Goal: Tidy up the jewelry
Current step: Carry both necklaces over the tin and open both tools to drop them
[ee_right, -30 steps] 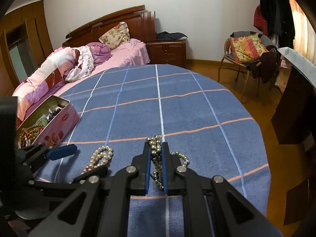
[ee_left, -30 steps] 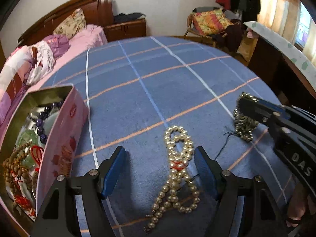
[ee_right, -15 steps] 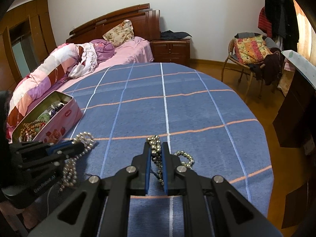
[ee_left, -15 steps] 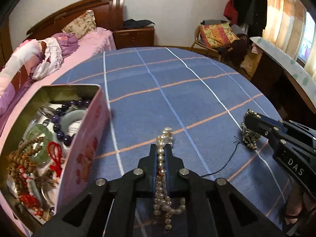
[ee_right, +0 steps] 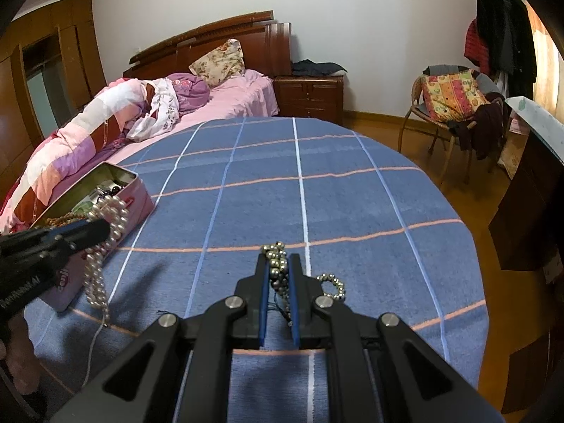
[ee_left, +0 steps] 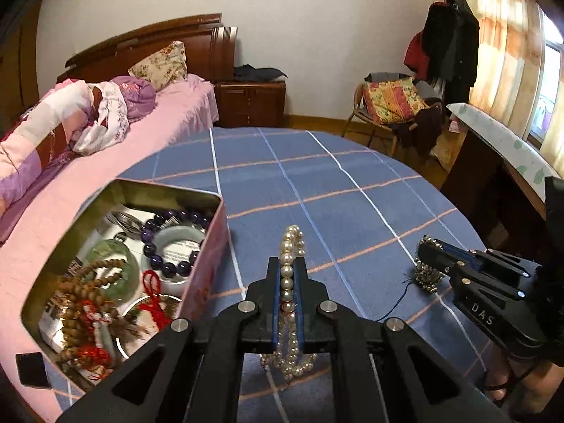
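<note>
1. Left gripper (ee_left: 286, 275): jaws clenched on the pearl strand (ee_left: 289, 246). A loop of pearls sticks out ahead of the jaw tips; the rest hangs in a bunch behind and below them.
2. From the right wrist view, the same pearl strand (ee_right: 105, 243) dangles from the left gripper (ee_right: 93, 229), clear of the cloth except perhaps at its lowest end, where contact cannot be told.
3. Pink tin (ee_left: 208, 268): open, just to the left of the left jaws, near wall almost alongside them. It sits on the blue plaid cloth (ee_left: 317, 183).
4. Inside the tin: purple bead bracelet (ee_left: 155, 243), pale green bangle (ee_left: 179, 234), brown wooden beads (ee_left: 88, 282), red knotted cord (ee_left: 153, 290). Other pieces are too jumbled to name.
5. Right gripper (ee_right: 278, 269): jaws closed on the metal bead strand (ee_right: 275, 259). A cluster of beads pokes out ahead of the tips; more hangs between and below the jaws.
6. A small ring of the same metal beads (ee_right: 331, 283) shows just right of the right jaws, close to the cloth; touching or not, cannot tell.
7. From the left wrist view, the right gripper (ee_left: 428, 250) is well off to the right of the left jaws, the metal bead strand (ee_left: 426, 275) bunched under its tip, a dark thread (ee_left: 398, 299) trailing from it onto the cloth.
8. Far background: bed (ee_right: 229, 95), chair with cushion (ee_right: 451, 95).
</note>
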The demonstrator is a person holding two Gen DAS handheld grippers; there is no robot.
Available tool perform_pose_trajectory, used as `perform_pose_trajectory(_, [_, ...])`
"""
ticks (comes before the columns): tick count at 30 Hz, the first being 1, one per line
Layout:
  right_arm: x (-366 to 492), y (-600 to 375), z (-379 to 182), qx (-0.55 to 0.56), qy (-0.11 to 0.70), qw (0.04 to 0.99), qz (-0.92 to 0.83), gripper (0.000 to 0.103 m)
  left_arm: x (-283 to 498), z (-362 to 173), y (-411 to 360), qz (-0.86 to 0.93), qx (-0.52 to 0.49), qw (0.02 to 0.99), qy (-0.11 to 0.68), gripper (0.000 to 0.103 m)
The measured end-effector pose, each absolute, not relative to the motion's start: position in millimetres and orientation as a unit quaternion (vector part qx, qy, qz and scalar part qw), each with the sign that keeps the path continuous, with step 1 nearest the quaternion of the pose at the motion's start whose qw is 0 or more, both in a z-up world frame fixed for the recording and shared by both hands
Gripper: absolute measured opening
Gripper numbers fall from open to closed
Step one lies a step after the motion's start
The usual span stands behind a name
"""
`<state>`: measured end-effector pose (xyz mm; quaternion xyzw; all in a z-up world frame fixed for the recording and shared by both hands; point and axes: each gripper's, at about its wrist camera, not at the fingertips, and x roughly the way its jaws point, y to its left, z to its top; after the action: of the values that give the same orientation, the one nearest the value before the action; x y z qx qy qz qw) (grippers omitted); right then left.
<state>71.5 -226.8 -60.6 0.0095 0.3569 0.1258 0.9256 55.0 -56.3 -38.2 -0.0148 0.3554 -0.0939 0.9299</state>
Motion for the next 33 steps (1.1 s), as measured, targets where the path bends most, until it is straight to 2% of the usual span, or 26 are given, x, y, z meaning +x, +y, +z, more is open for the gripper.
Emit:
perform_pose_trajectory(12, [61, -214, -53, 0.007, 0.339, 0.927, 0.162, 0.013, 41, -23, -49, -0.075, -0.006, 0.940, 0.332, 0.005])
perform_pose_trajectory(33, [48, -144, 40, -0.014, 0.250, 0.930, 0.270, 0.013, 24, 29, 0, -0.037, -0.025, 0.959, 0.282, 0.005])
